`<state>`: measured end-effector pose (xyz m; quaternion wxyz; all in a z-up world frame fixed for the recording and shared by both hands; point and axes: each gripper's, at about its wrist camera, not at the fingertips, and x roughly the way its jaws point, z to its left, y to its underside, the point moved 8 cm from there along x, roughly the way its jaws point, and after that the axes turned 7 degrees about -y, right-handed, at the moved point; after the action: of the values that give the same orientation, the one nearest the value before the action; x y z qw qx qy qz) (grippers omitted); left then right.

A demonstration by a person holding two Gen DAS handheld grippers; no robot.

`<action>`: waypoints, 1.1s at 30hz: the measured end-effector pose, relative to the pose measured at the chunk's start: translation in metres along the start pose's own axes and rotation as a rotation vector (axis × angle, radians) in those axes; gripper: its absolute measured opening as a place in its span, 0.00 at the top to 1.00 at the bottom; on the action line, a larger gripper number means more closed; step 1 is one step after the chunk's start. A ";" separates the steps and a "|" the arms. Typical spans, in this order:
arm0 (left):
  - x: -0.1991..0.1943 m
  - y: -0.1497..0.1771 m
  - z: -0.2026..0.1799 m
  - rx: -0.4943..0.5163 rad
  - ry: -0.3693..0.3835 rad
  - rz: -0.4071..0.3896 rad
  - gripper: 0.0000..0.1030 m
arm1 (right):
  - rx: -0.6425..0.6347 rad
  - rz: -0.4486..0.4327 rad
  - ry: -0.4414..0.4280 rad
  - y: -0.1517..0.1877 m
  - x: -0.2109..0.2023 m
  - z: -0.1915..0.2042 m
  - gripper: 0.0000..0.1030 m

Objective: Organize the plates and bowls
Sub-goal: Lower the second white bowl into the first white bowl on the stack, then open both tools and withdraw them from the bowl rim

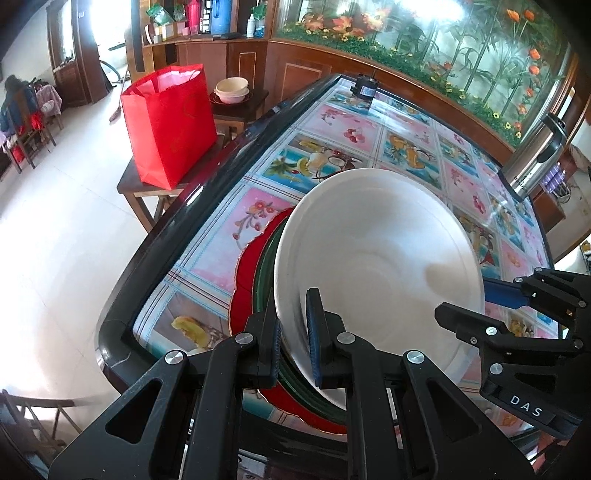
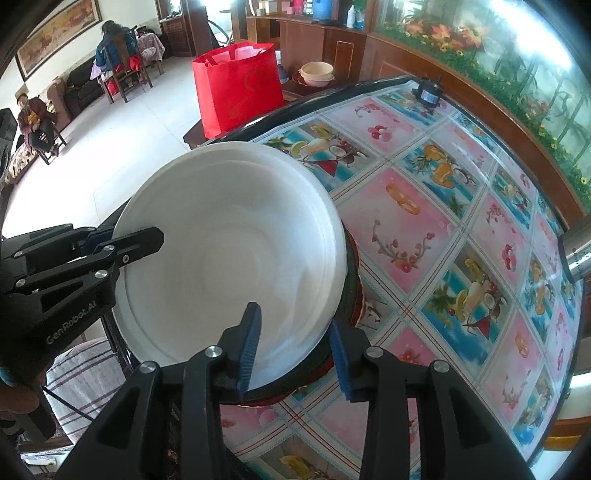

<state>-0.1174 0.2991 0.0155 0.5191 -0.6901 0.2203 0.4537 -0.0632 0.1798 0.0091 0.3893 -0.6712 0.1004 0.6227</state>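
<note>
Bright daylight from a doorway (image 1: 99, 29) far beyond the fingers blows out the floor (image 1: 66, 221) and glazes the tabletop (image 1: 491, 192) with glare, while fisheye bending and dark corners frame both sharp views.

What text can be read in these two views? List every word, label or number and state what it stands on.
"DAS": on a small label on the right gripper, seen from the left wrist view.
"GenRobot.AI": on the body of the left gripper, seen from the right wrist view.
Faint marks on the red bag: too blurred to read.
Label on the small black device on the table's far edge: too small to read.
Print on the steel flask: unreadable.
</note>
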 end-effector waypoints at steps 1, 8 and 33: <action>0.000 0.000 0.000 -0.001 0.001 0.002 0.88 | 0.000 -0.001 0.000 0.000 0.000 0.000 0.63; -0.002 -0.001 -0.002 0.024 -0.034 -0.033 0.88 | 0.013 -0.019 -0.004 -0.001 -0.004 -0.004 0.62; -0.040 -0.004 0.004 -0.054 -0.062 -0.248 0.43 | 0.169 -0.269 -0.011 0.017 -0.037 -0.020 0.21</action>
<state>-0.1356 0.2976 0.0517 0.5590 -0.7114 0.1049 0.4128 -0.0663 0.1425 0.0346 0.5250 -0.6399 0.0595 0.5580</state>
